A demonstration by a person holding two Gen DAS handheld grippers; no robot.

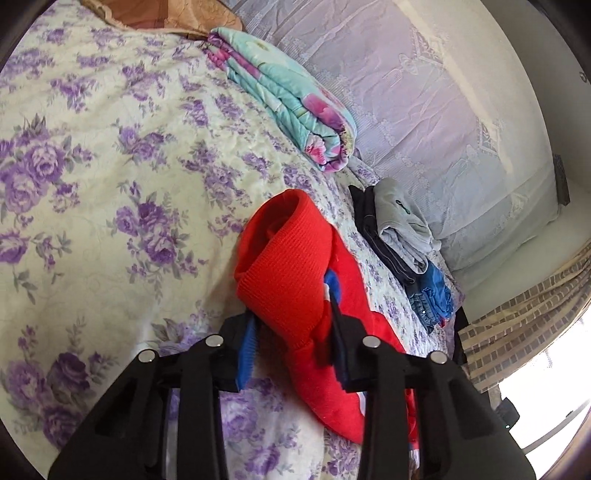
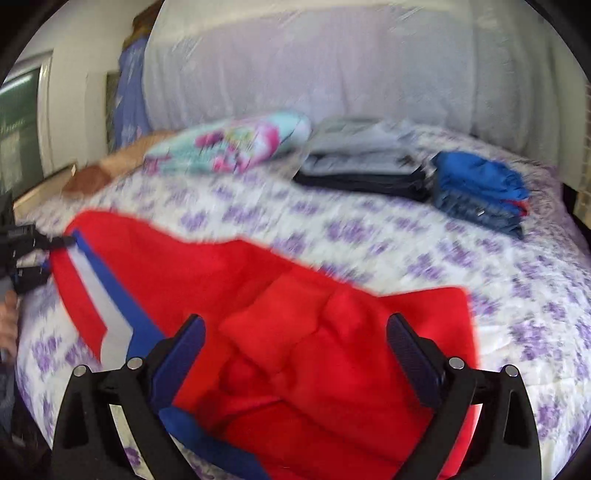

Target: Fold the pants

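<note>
A bed (image 1: pixel 92 155) fills both views, covered with a cream quilt printed with purple roses. Along its far side lies a folded turquoise blanket (image 1: pixel 291 99) with pink flowers, and next to it a stack of folded clothes (image 1: pixel 399 229), grey on dark, with a smaller pile of blue and denim pieces (image 2: pixel 480 192) just beside that. Behind the bed hangs a pale lace curtain (image 1: pixel 424 92); a brown cushion (image 1: pixel 159 18) sits at the head end, and a checked cloth (image 1: pixel 524 325) drapes near a bright window at the edge of the left wrist view. The right wrist view is blurred. The pants (image 2: pixel 295 314) are bright red with a blue and white stripe (image 2: pixel 107 291) down the side and a ribbed red cuff (image 1: pixel 284 258). They lie spread across the near part of the bed, rumpled in the middle. The left hand-held gripper (image 1: pixel 291 347) has its blue-padded jaws drawn narrow on the cuff end of one leg, the ribbed fabric bunched and standing up between the pads; from the right wrist view this same hand-held gripper shows at the far left edge, at the striped end of the pants. The right hand-held gripper (image 2: pixel 295 350) has its jaws spread wide, one to each side of the rumpled red fabric, which lies under and between them; the pads do not press on the cloth.
</note>
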